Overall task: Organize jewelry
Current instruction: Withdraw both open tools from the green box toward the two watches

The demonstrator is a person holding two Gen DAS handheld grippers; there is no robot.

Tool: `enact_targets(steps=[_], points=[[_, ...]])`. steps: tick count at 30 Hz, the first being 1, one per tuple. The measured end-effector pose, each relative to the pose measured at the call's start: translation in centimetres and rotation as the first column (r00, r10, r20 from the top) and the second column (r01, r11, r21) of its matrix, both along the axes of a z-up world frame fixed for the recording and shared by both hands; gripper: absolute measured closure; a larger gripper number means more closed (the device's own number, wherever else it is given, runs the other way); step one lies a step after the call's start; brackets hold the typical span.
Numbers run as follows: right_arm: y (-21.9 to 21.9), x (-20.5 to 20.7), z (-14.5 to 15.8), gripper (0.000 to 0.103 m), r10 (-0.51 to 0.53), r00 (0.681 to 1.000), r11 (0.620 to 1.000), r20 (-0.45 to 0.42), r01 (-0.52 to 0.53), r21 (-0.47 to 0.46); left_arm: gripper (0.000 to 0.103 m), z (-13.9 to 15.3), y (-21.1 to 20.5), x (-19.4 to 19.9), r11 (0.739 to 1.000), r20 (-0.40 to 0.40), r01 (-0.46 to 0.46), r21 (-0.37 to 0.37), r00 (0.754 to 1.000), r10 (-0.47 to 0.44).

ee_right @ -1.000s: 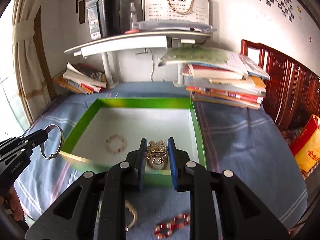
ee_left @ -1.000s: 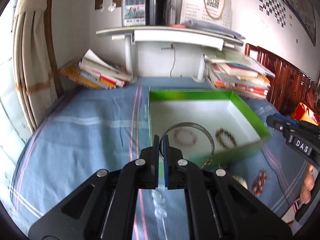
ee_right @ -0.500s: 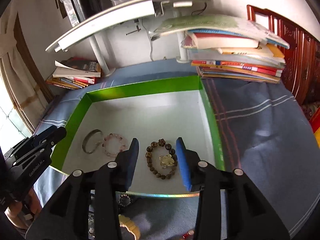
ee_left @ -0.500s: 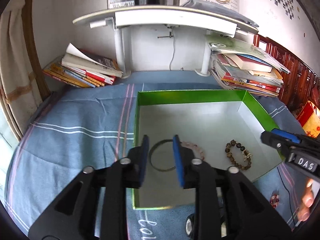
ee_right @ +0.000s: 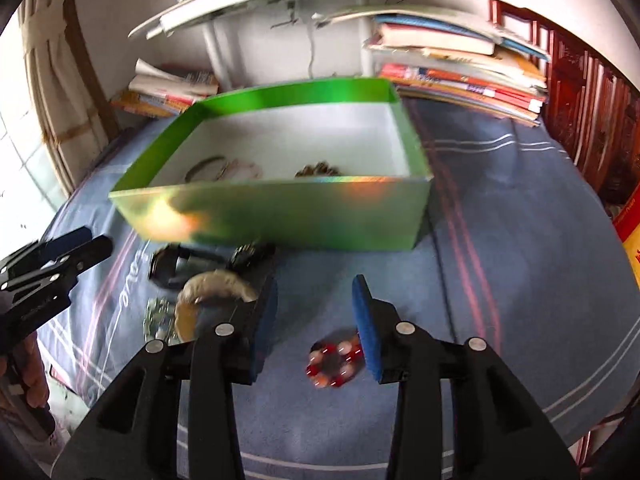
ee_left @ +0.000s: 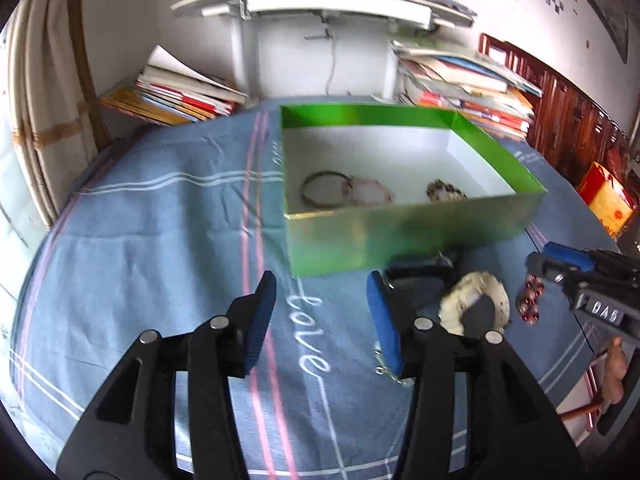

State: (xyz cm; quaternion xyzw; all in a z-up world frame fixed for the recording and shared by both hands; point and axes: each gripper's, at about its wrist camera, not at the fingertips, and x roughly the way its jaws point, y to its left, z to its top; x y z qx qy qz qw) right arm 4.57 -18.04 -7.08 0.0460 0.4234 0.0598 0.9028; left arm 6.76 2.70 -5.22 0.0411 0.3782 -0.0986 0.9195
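Observation:
A green box stands on the blue cloth. Inside lie a metal bangle, a pink bead bracelet and a dark bead bracelet. In front of the box lie a cream bangle, a black watch, a chain piece and a red bead bracelet. My left gripper is open and empty before the box. My right gripper is open and empty just above the red bracelet.
Stacks of books lie at the back left and back right under a white shelf. A wooden chair back stands on the right. A curtain hangs on the left.
Both grippers let go of their pieces in the box, opened wide and drew back and down to the cloth in front of the box. The bangle and dark bracelet now lie inside.

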Motion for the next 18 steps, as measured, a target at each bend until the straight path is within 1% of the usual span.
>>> enact_targets(steps=[3, 7, 10, 13, 15, 18], points=[[1.1, -0.2, -0.8, 0.064, 0.025, 1.0, 1.0, -0.019, -0.026, -0.016, 0.056, -0.7, -1.3, 0.5, 0.999, -0.017, 0.032, 0.001, 0.999, -0.032], [2.1, -0.4, -1.1, 0.064, 0.062, 0.998, 0.998, -0.028, -0.062, -0.014, 0.055, -1.9, -2.7, 1.4, 0.998, -0.054, 0.059, 0.012, 0.997, -0.059], [2.6, -0.5, -1.3, 0.064, 0.082, 0.996, 0.996, -0.033, -0.083, -0.014, 0.052, -2.7, -3.3, 1.9, 0.997, -0.084, 0.074, 0.001, 0.994, -0.073], [3.0, 0.1, -2.0, 0.064, 0.087, 0.995, 0.996, -0.056, -0.088, -0.021, 0.053, -3.5, -3.0, 2.6, 0.999, -0.104, 0.04, 0.025, 0.994, -0.037], [2.9, 0.4, -2.4, 0.064, 0.075, 0.995, 0.997, -0.063, -0.076, -0.021, 0.053, -3.9, -2.4, 2.7, 0.999, -0.117, 0.025, 0.019, 0.993, -0.023], [2.3, 0.4, -2.4, 0.064, 0.05, 0.997, 0.998, -0.062, -0.052, -0.024, 0.053, -4.1, -1.1, 2.6, 0.999, -0.112, -0.009, 0.037, 0.994, 0.014]])
